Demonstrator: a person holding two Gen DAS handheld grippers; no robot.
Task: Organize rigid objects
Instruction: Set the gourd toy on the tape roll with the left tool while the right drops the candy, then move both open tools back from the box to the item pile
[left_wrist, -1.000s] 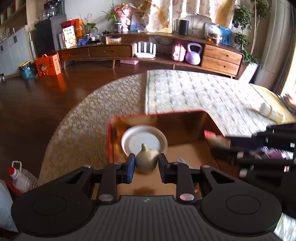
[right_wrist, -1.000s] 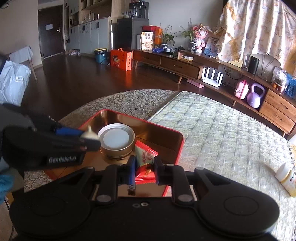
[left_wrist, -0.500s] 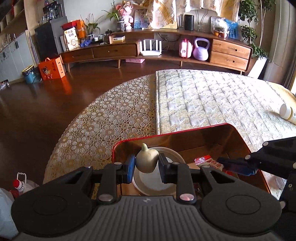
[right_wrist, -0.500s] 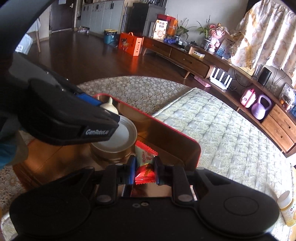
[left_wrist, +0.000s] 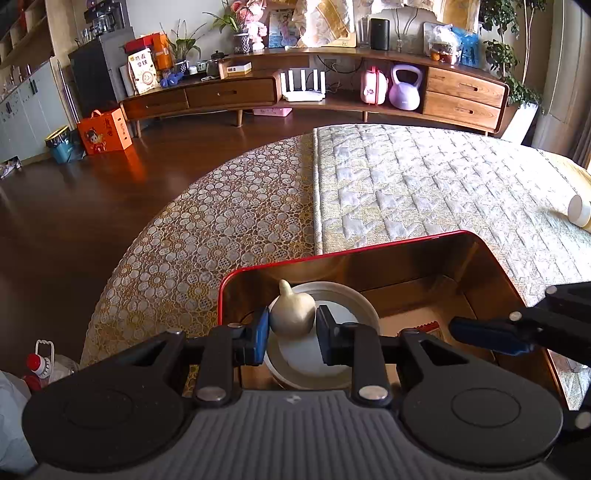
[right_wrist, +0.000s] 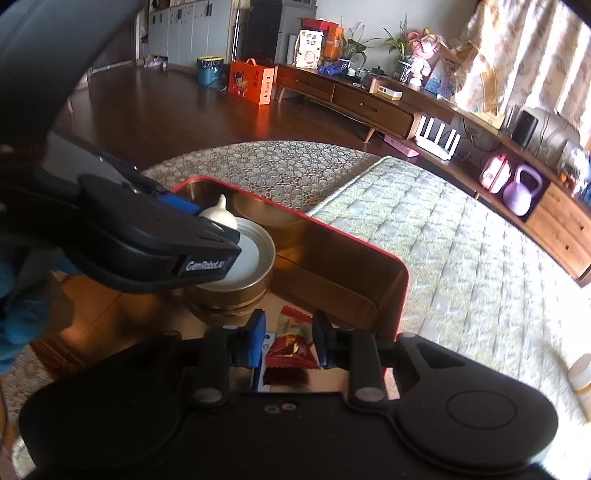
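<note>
Over the red-rimmed gold metal tin (left_wrist: 373, 248) w/ its round white-lidded can (left_wrist: 354, 302), left gripper (left_wrist: 291, 328) fingers pinch a small cream garlic-shaped thing (left_wrist: 292, 314) at its fat middle. Looks hard, light, smooth; could slip. Right gripper (right_wrist: 289, 341) fingers sit apart around a red snack packet (right_wrist: 291, 349), crinkly & soft.

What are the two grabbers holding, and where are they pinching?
The left gripper pinches the garlic bulb by its round sides, tip pointing up. The right gripper has opened; the red snack packet lies between its fingers, apparently unpinched.
</note>
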